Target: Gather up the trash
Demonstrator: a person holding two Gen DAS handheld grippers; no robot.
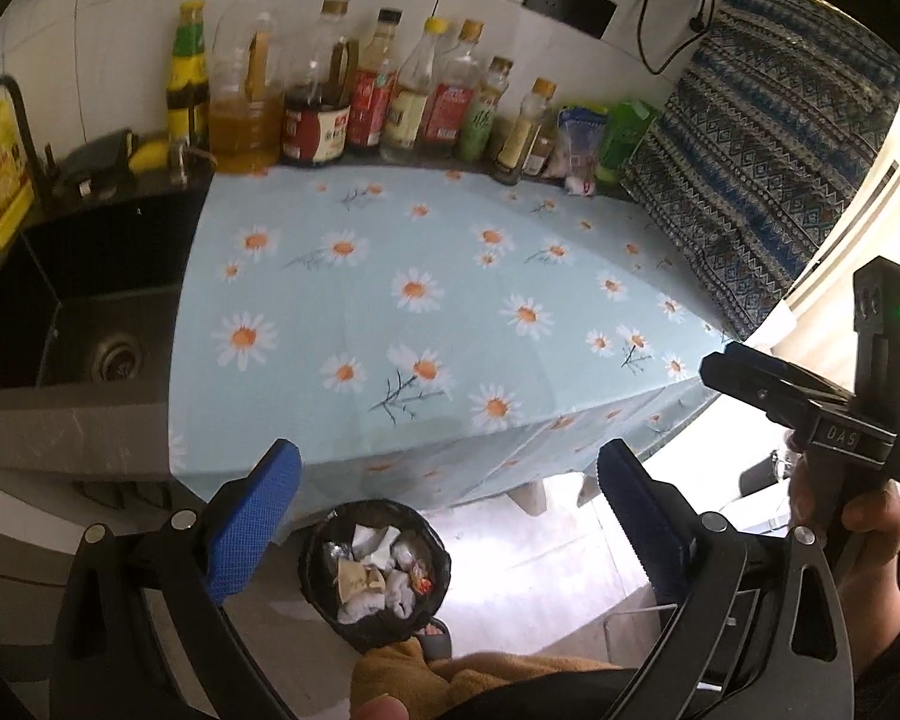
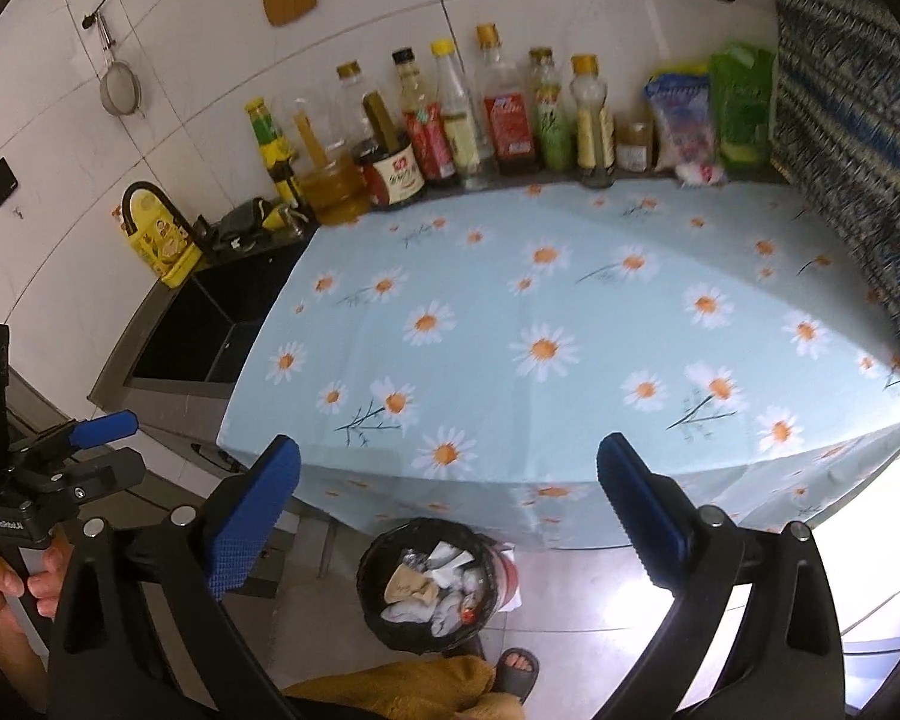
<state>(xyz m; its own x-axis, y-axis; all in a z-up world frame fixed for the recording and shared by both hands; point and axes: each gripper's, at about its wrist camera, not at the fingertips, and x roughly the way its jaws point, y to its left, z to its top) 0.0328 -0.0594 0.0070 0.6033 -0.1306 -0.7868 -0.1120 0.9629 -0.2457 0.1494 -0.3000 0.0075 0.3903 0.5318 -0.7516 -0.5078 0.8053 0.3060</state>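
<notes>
Trash sits in the black-lined bin [image 1: 375, 573] on the floor, tucked against the hanging edge of the daisy cloth [image 1: 426, 300] that covers the surface. You can make out crumpled white tissue, a brown paper scrap and a red-and-white wrapper inside it.

Your left gripper [image 1: 450, 516] hovers above the bin with jaws spread wide, nothing between the blue pads. Your right gripper [image 2: 450, 510] is the same: wide open, empty, bin [image 2: 432, 585] just below and between the fingers.

The cloth top shows no loose litter in either view. The only small stray is a pink-and-white crumpled bit [image 2: 699, 173] at the far back, in front of the snack bags beside the bottle row [image 2: 450, 120] (trash or not, you cannot tell from here).

If it counts, it lies straight ahead and to the right, well apart from both jaws; your right gripper looks the nearer. Its shape is too blurred to give a long axis. Otherwise the task reads as nearly done.
</notes>
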